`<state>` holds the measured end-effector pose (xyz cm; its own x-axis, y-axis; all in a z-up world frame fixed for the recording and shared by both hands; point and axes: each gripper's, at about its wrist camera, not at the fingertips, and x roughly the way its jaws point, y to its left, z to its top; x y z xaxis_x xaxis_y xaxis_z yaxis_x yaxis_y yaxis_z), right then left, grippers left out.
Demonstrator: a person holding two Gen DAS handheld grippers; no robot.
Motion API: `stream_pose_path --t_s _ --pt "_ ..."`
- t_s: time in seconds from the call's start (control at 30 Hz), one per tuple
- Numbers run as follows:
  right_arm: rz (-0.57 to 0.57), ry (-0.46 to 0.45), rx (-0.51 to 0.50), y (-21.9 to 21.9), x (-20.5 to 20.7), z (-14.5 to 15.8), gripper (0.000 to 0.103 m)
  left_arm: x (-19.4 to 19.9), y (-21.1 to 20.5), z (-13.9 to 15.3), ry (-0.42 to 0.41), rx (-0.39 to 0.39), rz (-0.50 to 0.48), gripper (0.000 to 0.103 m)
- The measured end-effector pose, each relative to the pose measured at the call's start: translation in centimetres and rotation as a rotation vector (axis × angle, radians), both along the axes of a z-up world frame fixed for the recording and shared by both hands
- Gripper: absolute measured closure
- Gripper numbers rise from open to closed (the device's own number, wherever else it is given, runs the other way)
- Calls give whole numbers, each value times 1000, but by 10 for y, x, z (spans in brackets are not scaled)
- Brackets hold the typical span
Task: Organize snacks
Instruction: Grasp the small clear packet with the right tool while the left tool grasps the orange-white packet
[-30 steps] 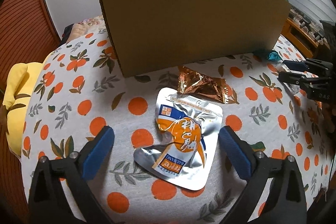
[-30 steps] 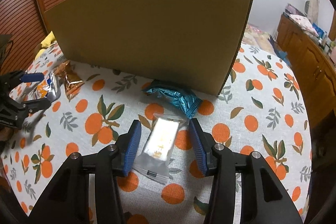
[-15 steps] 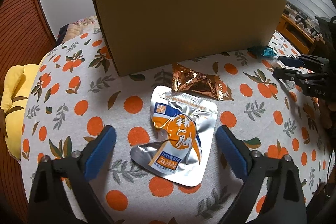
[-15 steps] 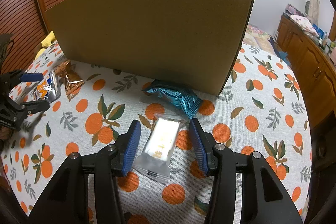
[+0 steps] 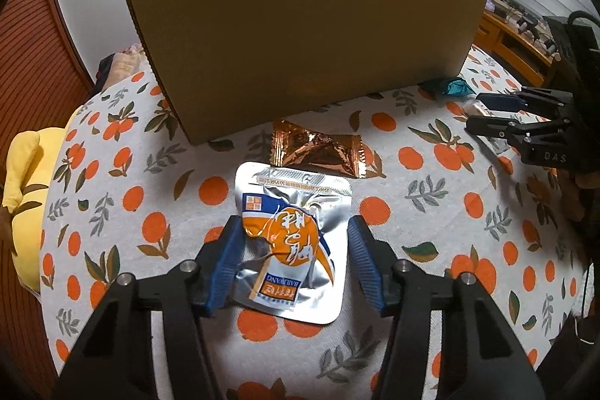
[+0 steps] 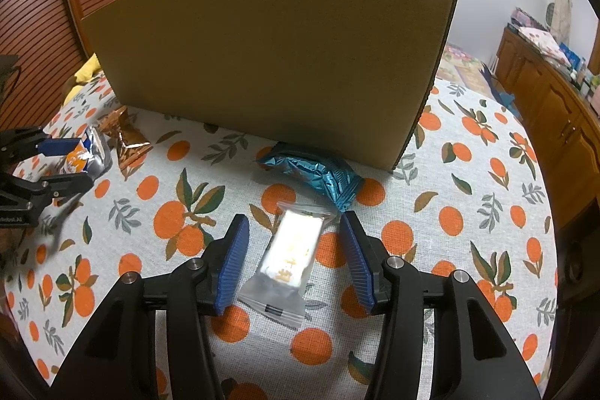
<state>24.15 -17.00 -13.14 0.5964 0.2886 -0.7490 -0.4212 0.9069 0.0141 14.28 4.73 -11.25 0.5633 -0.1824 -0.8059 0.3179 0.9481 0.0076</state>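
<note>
- I am working over a table (image 5: 112, 175) under a cloth printed with oranges and leaves; everything below is lying on it.
- A big cardboard box (image 5: 300, 36) is standing upright at the back, its plain brown wall facing me and filling the middle of both views.
- My left gripper (image 5: 292, 265) is pointing steeply down at the silver pouch (image 5: 296, 212). Its jaws are closing, with the pouch between them: the left pad is meeting the pouch's crumpled edge, while the right pad is still just clear of it.
- My right gripper (image 6: 294, 261) is straddling the clear packet (image 6: 288, 257). Its jaws are opening slightly, both pads standing apart from the packet with cloth showing on each side.
- The silver pouch, with an orange and blue label, is lying flat in front of the box, its top seal toward the box.
- The blue wrapper (image 6: 315, 173) is lying against the foot of the box near its right corner, just beyond the clear packet.
- The copper wrapper (image 5: 318, 152) is lying between the box and the silver pouch, just beside the pouch's top edge.
- The clear packet is holding a pale bar and lying slantwise.
</note>
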Motion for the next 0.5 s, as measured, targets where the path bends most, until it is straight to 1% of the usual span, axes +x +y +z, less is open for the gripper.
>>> stream_pose_path --t_s 0.13,0.17,0.5 --pt "0 1 -1 0 0 0 52 -7 -2 5 -13 -25 -5 53" --pt "0 1 0 0 0 0 52 -9 -3 5 -16 -26 -6 65" --pt "1 -1 -6 1 0 0 52 -12 -3 5 -29 -28 -14 68"
